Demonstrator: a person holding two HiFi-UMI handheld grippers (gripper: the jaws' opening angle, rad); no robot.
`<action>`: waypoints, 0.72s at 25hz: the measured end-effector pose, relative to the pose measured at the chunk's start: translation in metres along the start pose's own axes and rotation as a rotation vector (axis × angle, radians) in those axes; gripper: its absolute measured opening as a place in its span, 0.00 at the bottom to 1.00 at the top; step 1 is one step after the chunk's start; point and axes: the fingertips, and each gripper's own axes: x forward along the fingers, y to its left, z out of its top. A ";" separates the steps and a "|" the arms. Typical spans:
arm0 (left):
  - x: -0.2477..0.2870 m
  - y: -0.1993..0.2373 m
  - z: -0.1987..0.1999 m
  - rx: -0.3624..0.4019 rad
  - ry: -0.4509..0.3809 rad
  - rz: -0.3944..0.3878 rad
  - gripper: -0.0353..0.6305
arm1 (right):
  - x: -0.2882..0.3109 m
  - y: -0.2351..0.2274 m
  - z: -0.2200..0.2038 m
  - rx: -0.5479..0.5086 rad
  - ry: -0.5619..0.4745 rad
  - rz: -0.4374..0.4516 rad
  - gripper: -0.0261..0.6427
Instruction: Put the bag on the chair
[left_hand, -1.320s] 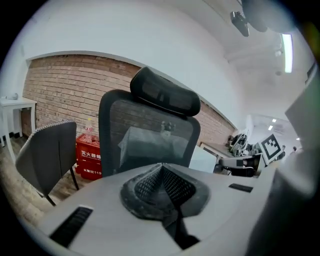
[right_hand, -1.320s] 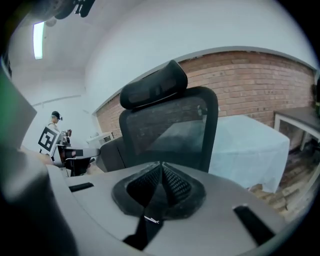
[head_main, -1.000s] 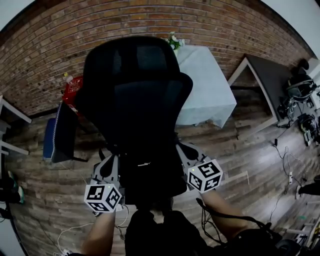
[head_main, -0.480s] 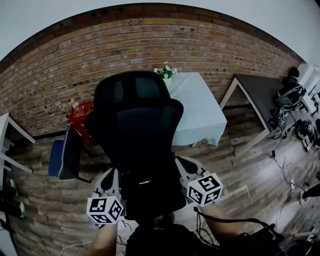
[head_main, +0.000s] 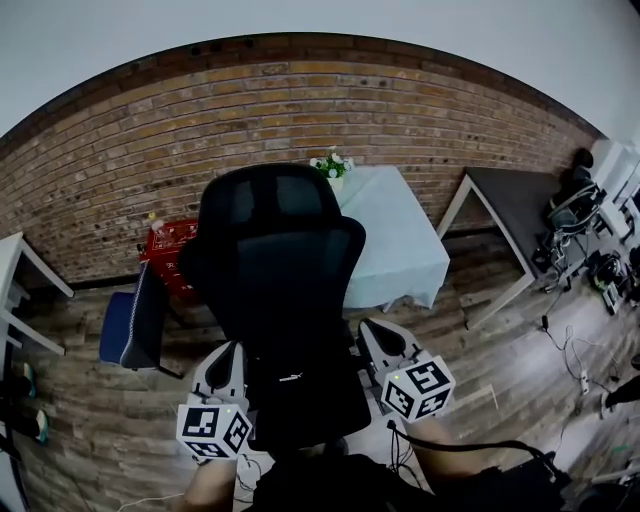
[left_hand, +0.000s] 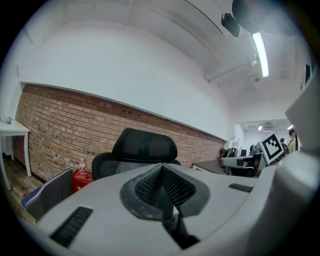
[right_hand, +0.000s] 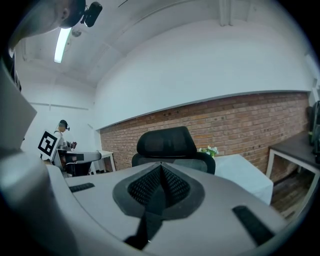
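My left tongs (left_hand: 161, 172) are pressed together, with a dark strip of the bag (head_main: 305, 400) pinched between the pads; my right tongs (right_hand: 160, 170) are closed the same way on another dark strip of it. In the head view the bag is black with a small white mark; it hangs between the two tongs, the left at its left edge and the right at its right edge. It sits in front of the lower part of the black chair (head_main: 275, 250) and covers the seat from me; I cannot tell whether it touches the seat. The chair's mesh back and headrest rise above the bag. Behind the chair stands a tabletop (head_main: 400, 245) under a pale cloth, with flowers (head_main: 332, 165) at its far edge; beyond that runs a brick wall (head_main: 150, 150). A red crate (head_main: 170, 255) sits to the left of the chair near the wall, with a bottle (left_hand: 82, 164) on it. A dark desk (head_main: 510, 195) stands on the right, well apart from the chair; cables (head_main: 560, 335) trail over the wooden floor (head_main: 90, 420) near it.
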 end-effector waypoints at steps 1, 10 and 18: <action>0.000 -0.001 0.003 0.004 -0.004 -0.003 0.07 | -0.001 0.001 0.002 -0.001 -0.006 0.001 0.06; -0.006 0.004 0.018 0.023 -0.029 0.016 0.07 | -0.001 0.010 0.022 -0.052 -0.060 0.017 0.06; -0.005 0.004 0.022 0.004 -0.033 -0.003 0.07 | 0.000 0.012 0.025 -0.058 -0.070 0.025 0.06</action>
